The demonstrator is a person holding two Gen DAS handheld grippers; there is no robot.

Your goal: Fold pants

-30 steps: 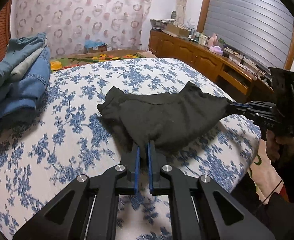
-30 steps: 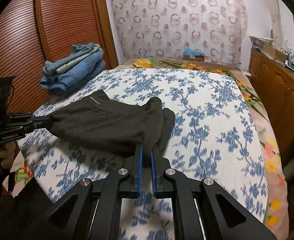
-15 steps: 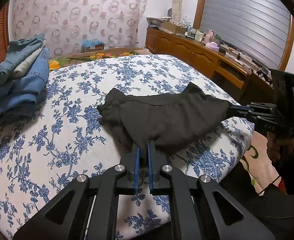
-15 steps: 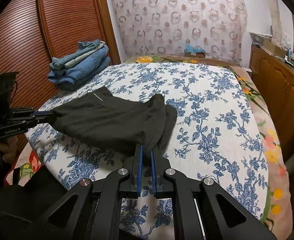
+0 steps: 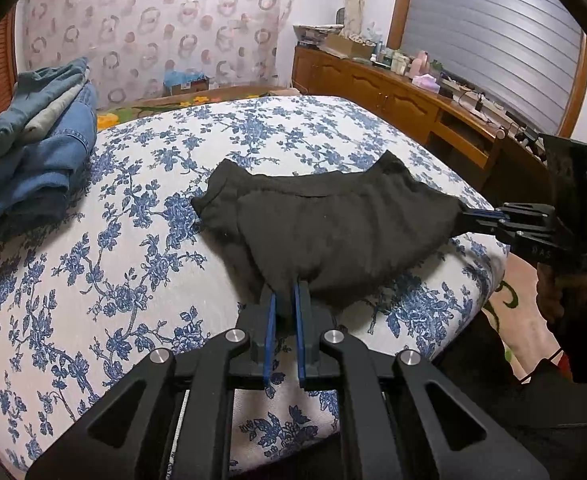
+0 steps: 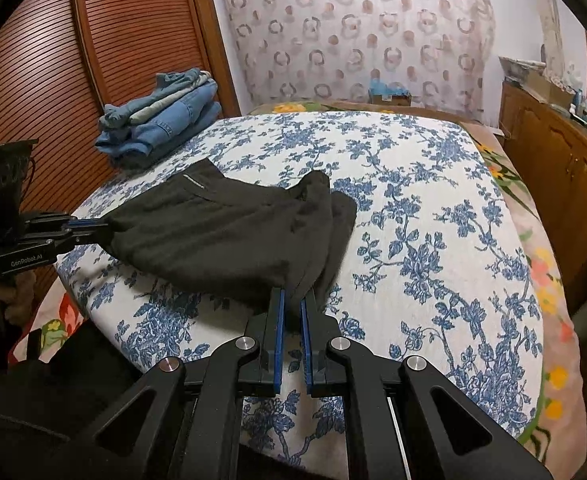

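I hold the black pants with both grippers. The left gripper pinches one edge of the cloth between its blue pads, and the fabric spreads out just ahead of these fingers. The right gripper also pinches the cloth at another edge; from its fingers the pants stretch forward and to the left, up to the other gripper. The part between the two grips hangs a little above the bed, while the far part lies on the flowered cover, folded double. Far ahead and to the left of my left fingers there is a pile of jeans on the bed, well apart from the pants. To the right, beyond the bed, stands a wooden cabinet.
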